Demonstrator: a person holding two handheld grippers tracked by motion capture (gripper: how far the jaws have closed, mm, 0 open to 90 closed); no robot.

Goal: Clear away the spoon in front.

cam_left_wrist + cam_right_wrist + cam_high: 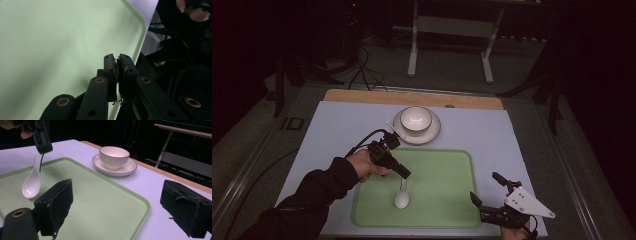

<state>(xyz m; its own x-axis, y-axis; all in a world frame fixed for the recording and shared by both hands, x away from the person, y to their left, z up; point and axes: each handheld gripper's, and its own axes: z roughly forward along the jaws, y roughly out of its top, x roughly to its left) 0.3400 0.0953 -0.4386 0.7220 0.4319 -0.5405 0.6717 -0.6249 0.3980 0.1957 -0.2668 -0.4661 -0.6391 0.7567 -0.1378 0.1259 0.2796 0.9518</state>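
Left gripper (402, 173) pinched the white spoon (402, 198) by its handle above the green tray (447, 170). Seen from the right gripper (486, 189), whose jaws stood spread, the spoon's bowl (30, 187) hung just above the tray.

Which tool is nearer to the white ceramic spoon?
Left. The left tool is shut on the handle of the white ceramic spoon above the green tray; the right tool stands apart, open, at the tray's right corner.

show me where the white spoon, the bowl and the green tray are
white spoon (31, 186), right gripper view, on its bowl end.
bowl (415, 119), high view, on its inner wall.
green tray (447, 185), high view, on a bare part of its floor.
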